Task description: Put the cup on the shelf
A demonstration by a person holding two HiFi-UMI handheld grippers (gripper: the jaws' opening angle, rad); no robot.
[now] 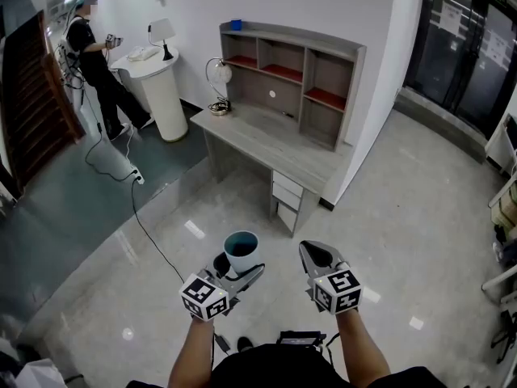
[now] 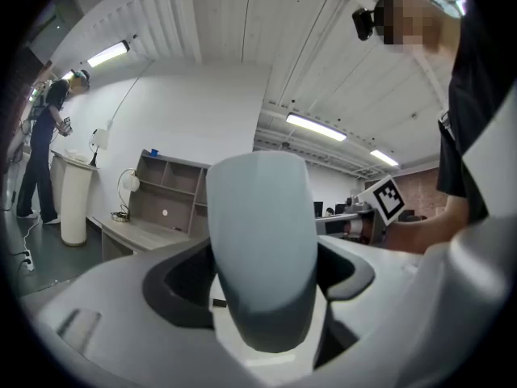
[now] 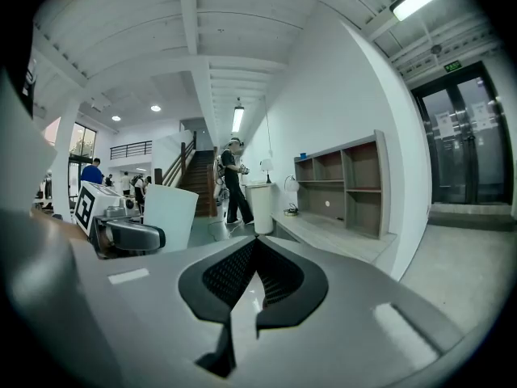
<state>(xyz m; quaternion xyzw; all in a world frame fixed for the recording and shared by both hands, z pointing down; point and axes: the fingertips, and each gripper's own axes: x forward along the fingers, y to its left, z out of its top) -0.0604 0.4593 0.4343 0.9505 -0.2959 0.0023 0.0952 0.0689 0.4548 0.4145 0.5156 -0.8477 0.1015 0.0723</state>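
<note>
A white cup [image 1: 241,251] with a dark inside stands upright between the jaws of my left gripper [image 1: 236,270], which is shut on it, over the floor. In the left gripper view the cup [image 2: 262,249] fills the middle between the jaws of that gripper [image 2: 262,301]. To the cup's right my right gripper [image 1: 317,256] is shut with nothing in it; its pads [image 3: 275,277] meet. From there the cup [image 3: 170,217] shows at the left. The grey shelf unit [image 1: 291,75] stands on a desk [image 1: 266,140] well ahead, its compartments with red floors.
A round desk lamp [image 1: 218,79] stands on the desk's left end and a small blue thing [image 1: 236,24] on top of the shelf. At the far left a person [image 1: 93,51] stands by a white pedestal [image 1: 161,87]; a cable [image 1: 145,217] runs across the floor. Glass doors [image 1: 468,47] stand at the right.
</note>
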